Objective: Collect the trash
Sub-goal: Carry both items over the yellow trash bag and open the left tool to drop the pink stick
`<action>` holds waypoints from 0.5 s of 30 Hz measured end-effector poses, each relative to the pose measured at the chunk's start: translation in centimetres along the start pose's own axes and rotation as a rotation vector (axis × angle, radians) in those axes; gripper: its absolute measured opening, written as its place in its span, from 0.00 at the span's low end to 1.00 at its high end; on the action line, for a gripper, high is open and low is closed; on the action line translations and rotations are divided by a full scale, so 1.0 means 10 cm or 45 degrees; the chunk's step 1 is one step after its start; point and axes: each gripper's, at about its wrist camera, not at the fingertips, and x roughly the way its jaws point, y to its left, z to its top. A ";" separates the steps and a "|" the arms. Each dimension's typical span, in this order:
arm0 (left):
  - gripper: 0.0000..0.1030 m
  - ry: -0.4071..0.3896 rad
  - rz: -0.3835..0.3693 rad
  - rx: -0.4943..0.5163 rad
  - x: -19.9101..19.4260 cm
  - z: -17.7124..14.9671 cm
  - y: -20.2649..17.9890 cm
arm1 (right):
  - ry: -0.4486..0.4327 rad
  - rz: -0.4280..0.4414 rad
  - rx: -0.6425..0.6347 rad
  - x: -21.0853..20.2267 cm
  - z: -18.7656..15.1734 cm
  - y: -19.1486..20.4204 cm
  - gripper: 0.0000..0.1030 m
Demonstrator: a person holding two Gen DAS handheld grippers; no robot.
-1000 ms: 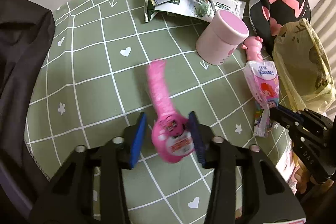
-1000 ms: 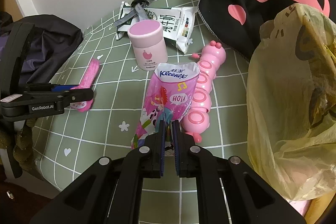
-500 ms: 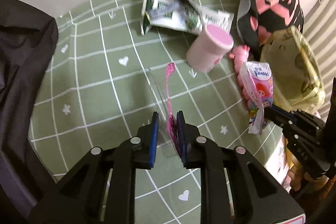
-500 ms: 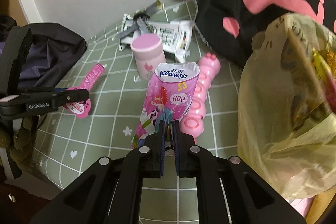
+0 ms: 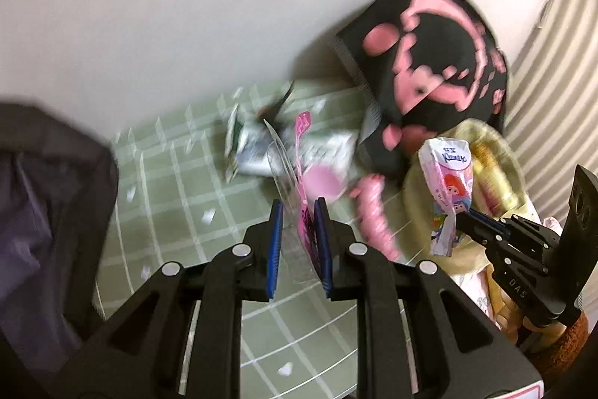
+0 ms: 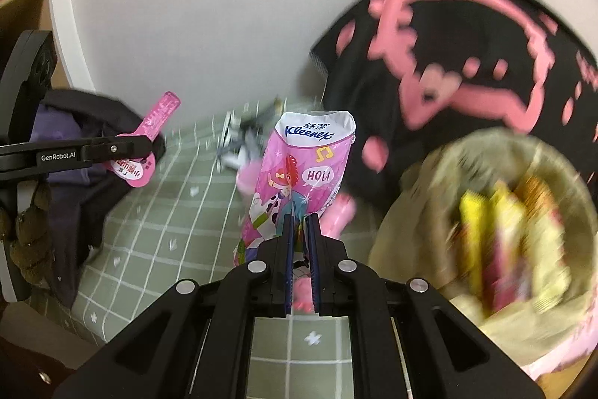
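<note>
Both pieces are lifted but not yet bagged: the left gripper [image 5: 297,230] is clamped on the pink-and-clear plastic blister pack [image 5: 299,182], the right gripper [image 6: 301,249] on the pink Kleenex tissue wrapper [image 6: 299,174], beside the yellow plastic trash bag [image 6: 486,230] at lower right, with torn white-and-green wrappers [image 5: 254,152] left mid-frame.

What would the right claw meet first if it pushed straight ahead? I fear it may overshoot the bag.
Probably the pink caterpillar toy on the green checked cloth, beyond the pink Kleenex wrapper held by the right claw. The yellow plastic bag lies off to the right. Depth is blurred.
</note>
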 end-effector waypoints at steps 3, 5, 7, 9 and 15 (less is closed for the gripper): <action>0.16 -0.069 -0.046 0.062 -0.15 0.22 -0.27 | -0.071 -0.039 -0.020 -0.23 0.16 -0.08 0.09; 0.16 -0.098 -0.079 0.106 -0.19 0.33 -0.44 | -0.119 -0.080 -0.029 -0.40 0.26 -0.15 0.09; 0.16 -0.118 -0.114 0.153 -0.21 0.41 -0.64 | -0.149 -0.116 -0.028 -0.54 0.31 -0.23 0.09; 0.16 -0.127 -0.155 0.200 -0.20 0.49 -0.85 | -0.178 -0.161 -0.019 -0.69 0.34 -0.34 0.09; 0.16 -0.136 -0.321 0.323 -0.06 0.58 -1.46 | -0.228 -0.312 0.044 -1.09 0.32 -0.69 0.09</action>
